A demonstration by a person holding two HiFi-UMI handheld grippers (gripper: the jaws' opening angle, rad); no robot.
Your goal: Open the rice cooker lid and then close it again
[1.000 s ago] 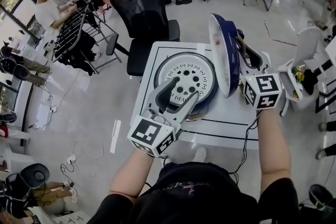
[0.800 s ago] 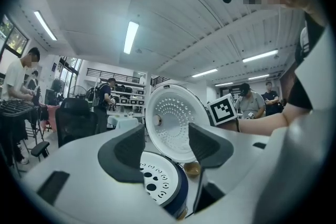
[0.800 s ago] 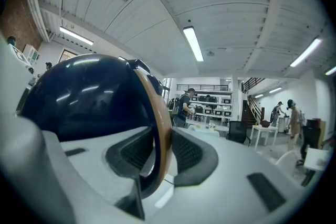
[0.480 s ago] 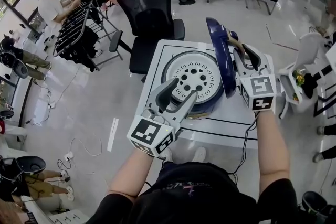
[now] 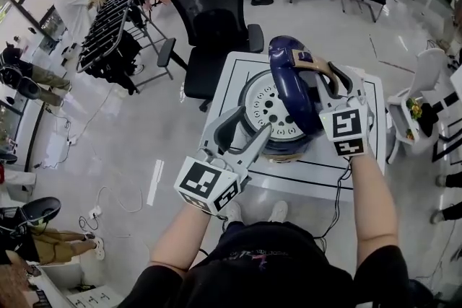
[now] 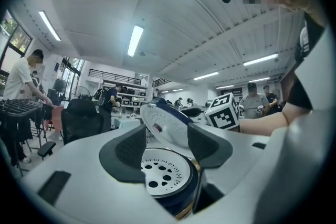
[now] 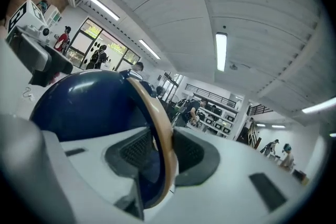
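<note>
**Head view.** Rice cooker (image 5: 283, 146) sits on the white tabletop (image 5: 321, 175), straight ahead of the person. Its blue lid (image 5: 289, 83) is about half raised and leans over the perforated plate (image 5: 268, 109) in the pot. The right gripper (image 5: 336, 77) is at the lid's tan handle (image 5: 309, 61). The left gripper (image 5: 254, 122) is by the cooker's near rim; whether it touches, I cannot tell.

**Left gripper view.** Fingers are well apart, having just closed a little, with nothing pinched. The plate and the lid's pale underside show beyond the gap.

**Right gripper view.** Fingers are partly closed, with a pad on each side of the tan handle, gripping it.

**Judgement.** This looks like the closing half.
- Hold the handle firmly.
- Follow the hinge's arc rather than pushing straight down.
- Ease the lid onto the rim until it latches.
- Keep the left fingers off the rim so they are not caught; brace the body only if it slides.
</note>
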